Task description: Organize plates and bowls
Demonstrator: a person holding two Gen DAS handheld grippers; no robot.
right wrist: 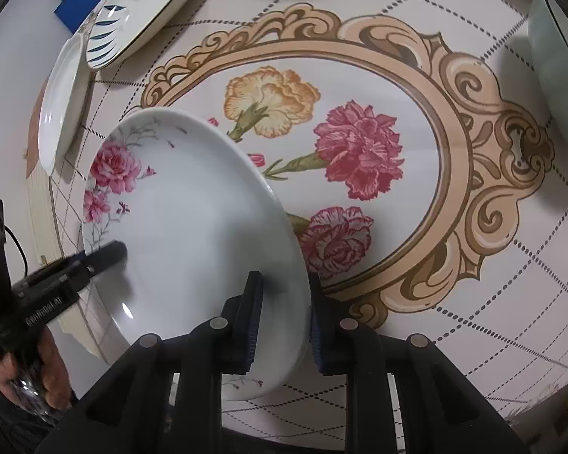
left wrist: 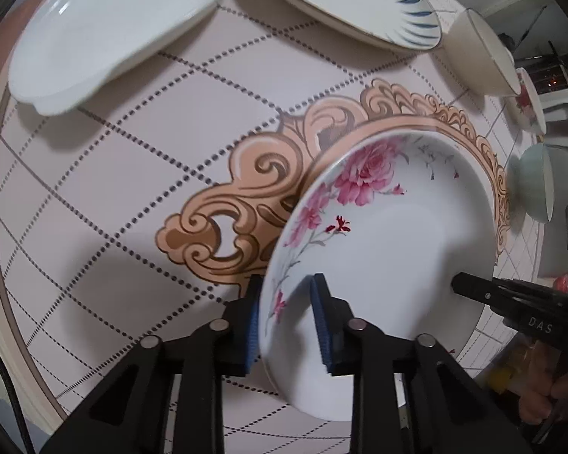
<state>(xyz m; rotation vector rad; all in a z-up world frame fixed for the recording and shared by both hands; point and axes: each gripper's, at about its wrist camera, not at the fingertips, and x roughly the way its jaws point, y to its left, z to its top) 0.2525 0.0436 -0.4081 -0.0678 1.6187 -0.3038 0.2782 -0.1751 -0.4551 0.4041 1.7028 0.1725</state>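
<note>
Between the blue-padded fingers of both the left gripper (left wrist: 286,325) and right gripper (right wrist: 284,321), pinched at opposite rims, the flowered plate (left wrist: 390,249) tilts above the table (left wrist: 132,208): stiff, glazed, likely slippery and breakable.

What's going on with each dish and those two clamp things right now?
Floral plate: gripped at opposite rims by both grippers.
Left gripper: shut on the plate's rim.
Right gripper: shut on the opposite rim.
White plate: untouched on the table.
Blue-leaf plate: untouched.
Pale green bowl: untouched.
</note>
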